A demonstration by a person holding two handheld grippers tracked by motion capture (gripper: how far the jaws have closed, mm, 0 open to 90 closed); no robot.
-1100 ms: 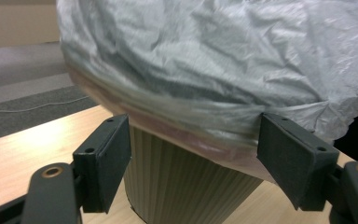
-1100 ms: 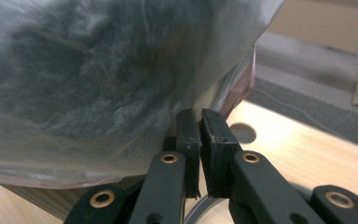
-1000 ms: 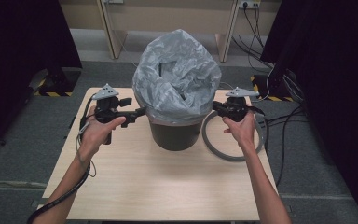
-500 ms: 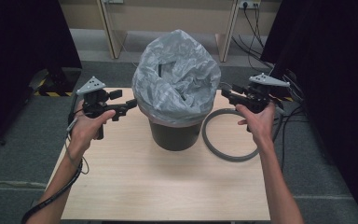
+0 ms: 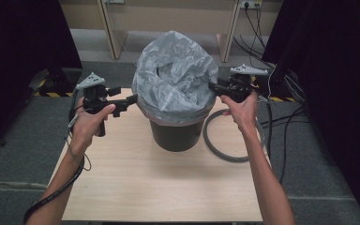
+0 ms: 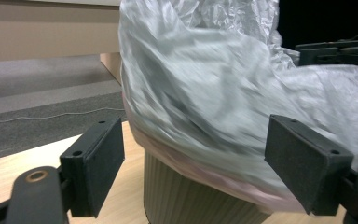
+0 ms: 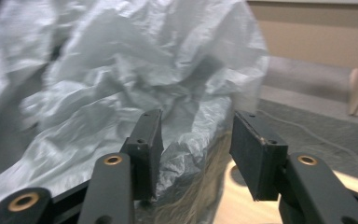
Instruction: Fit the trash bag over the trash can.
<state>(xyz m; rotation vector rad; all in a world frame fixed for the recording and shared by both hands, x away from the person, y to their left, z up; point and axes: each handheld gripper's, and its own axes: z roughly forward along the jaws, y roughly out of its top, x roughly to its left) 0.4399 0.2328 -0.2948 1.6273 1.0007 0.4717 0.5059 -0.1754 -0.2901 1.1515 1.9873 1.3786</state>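
On the wooden surface (image 5: 136, 187), catalogued as follows:

Bin: one dark ribbed bin (image 5: 176, 136) is standing upright near the middle of the surface, toward its far edge.
Liner: one grey plastic bag (image 5: 176, 75) is lining the bin, billowing up above the rim and folding over it all round.
Ring: one grey ring (image 5: 215, 145) is lying flat on the surface just right of the bin, its near-left arc running close to the bin's base.
Left tongs: the left tongs (image 5: 132, 99) are pointing at the bag's left side just below the rim; in the left gripper view (image 6: 193, 172) the jaws are standing wide apart, having just been opening, with the bag bulging ahead of them and neither pad pressing on it.
Right tongs: the right tongs (image 5: 212, 87) are sitting at the bag's right edge; in the right gripper view (image 7: 196, 149) a fold of the bag is rising between the jaws, which have just been closing, yet a gap is showing beside the right pad.
Hands: two, one holding each gripper.
Obstructions: the puffed bag is hiding the bin's rim and inside.
Surroundings: several black cables (image 5: 272, 117) are trailing over the grey carpeted floor (image 5: 28, 136) to the right; dark curtains (image 5: 23, 42) are hanging on both sides.
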